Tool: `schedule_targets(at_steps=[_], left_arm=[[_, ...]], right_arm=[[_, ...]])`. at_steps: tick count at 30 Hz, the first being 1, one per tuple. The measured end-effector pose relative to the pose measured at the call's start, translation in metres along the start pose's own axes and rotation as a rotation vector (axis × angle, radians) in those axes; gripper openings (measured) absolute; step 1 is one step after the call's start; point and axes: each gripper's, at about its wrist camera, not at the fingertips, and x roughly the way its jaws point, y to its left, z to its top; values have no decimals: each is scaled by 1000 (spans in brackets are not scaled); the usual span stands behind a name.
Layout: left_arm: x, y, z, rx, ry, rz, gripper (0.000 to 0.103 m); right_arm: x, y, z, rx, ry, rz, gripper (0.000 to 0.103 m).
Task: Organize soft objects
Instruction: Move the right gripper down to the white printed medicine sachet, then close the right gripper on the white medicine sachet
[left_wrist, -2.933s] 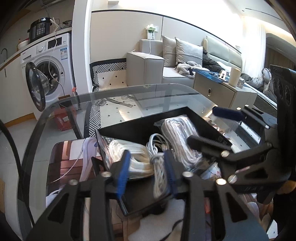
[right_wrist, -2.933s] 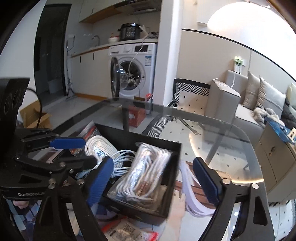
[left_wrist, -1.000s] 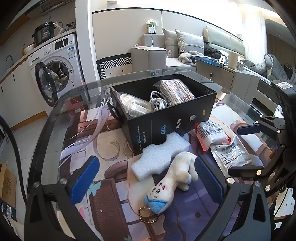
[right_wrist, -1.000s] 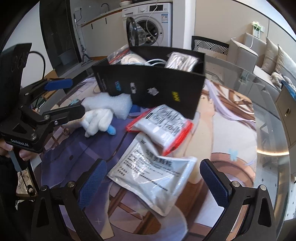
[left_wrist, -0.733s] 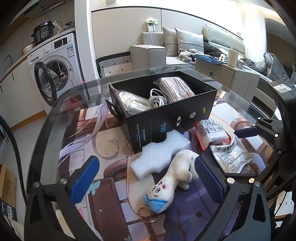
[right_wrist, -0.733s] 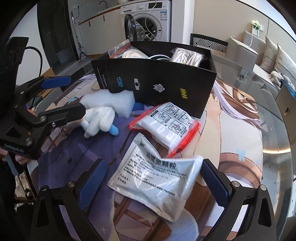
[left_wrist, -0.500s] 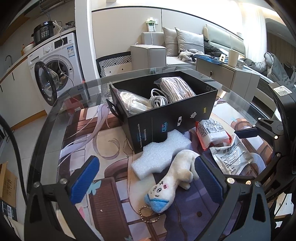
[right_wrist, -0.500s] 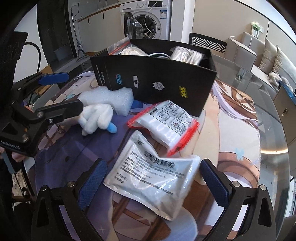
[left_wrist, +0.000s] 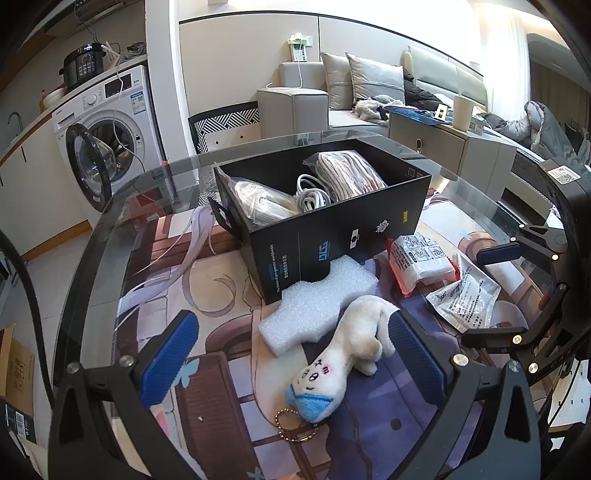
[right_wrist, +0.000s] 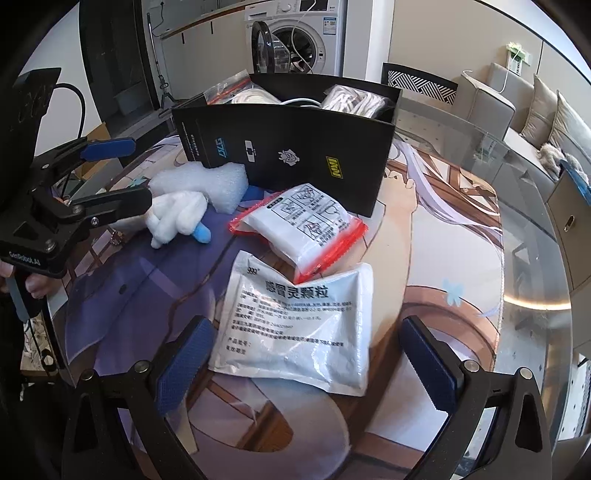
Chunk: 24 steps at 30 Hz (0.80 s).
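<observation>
A black box (left_wrist: 332, 236) on the glass table holds bagged white cords (left_wrist: 347, 177); it also shows in the right wrist view (right_wrist: 288, 147). In front of it lie a white foam block (left_wrist: 314, 302), a white plush toy with a blue cap (left_wrist: 343, 358), a red-edged pouch (right_wrist: 299, 225) and a white medicine packet (right_wrist: 299, 325). My left gripper (left_wrist: 291, 362) is open above the plush toy. My right gripper (right_wrist: 306, 365) is open over the medicine packet. Both are empty.
A printed mat (right_wrist: 424, 236) covers the round glass table (left_wrist: 122, 206). A keychain (left_wrist: 291, 424) hangs from the plush toy. A washing machine (left_wrist: 107, 125) and a sofa (left_wrist: 369, 92) stand behind the table.
Both grippers pulled back from the box, where the left gripper was shut on a white cord bundle that stayed in the box. They now hover open over the items in front of it.
</observation>
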Motion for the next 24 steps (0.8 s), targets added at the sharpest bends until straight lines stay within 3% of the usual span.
schedule_targets(at_steps=[13,24], left_arm=[[3,-8,-2,35,30,-28,103],[5,-10,-4,54,50,-40,103]], right_arm=[[3,7,4,8,-23,-11,100],[-9,8,-5,-18,-29,10,69]])
